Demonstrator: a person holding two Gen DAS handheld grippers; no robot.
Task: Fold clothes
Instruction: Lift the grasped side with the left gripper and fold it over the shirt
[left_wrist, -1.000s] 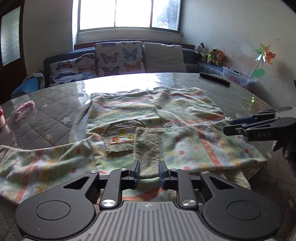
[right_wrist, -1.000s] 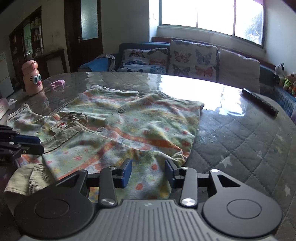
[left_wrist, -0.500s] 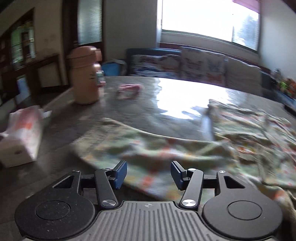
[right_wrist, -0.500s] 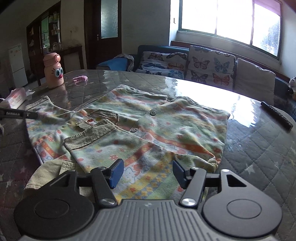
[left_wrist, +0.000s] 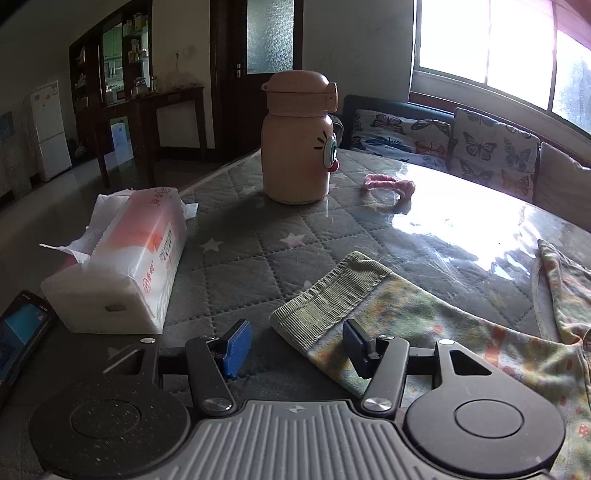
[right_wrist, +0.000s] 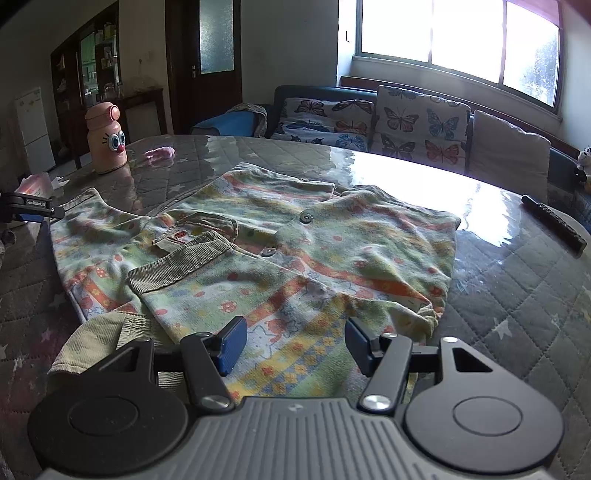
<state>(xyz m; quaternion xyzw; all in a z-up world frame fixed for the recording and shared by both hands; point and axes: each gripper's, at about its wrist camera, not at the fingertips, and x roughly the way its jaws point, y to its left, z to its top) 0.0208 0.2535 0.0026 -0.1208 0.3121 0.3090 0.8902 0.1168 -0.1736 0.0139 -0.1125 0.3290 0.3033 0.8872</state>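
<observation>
A child's patterned green shirt (right_wrist: 295, 254) with orange stripes and buttons lies spread on the quilted table (right_wrist: 517, 295). One sleeve is folded across its front, its ribbed cuff (right_wrist: 181, 266) near the pocket. The other sleeve stretches out left, and its ribbed cuff (left_wrist: 325, 299) lies right in front of my left gripper (left_wrist: 295, 347). That gripper is open, its right finger over the sleeve edge, holding nothing. My right gripper (right_wrist: 295, 345) is open above the shirt's near hem. The left gripper's tip (right_wrist: 33, 206) shows at the left edge of the right wrist view.
A tissue pack (left_wrist: 122, 258) and a phone (left_wrist: 18, 336) lie left of the sleeve cuff. A peach cartoon bottle (left_wrist: 299, 140) and a pink hair tie (left_wrist: 388, 184) sit farther back. A black remote (right_wrist: 554, 221) lies at the right. A sofa with butterfly cushions (right_wrist: 406, 122) stands behind the table.
My left gripper swung left from the shirt's front to the outstretched sleeve cuff and opened wider. My right gripper drew back slightly and opened wider.
</observation>
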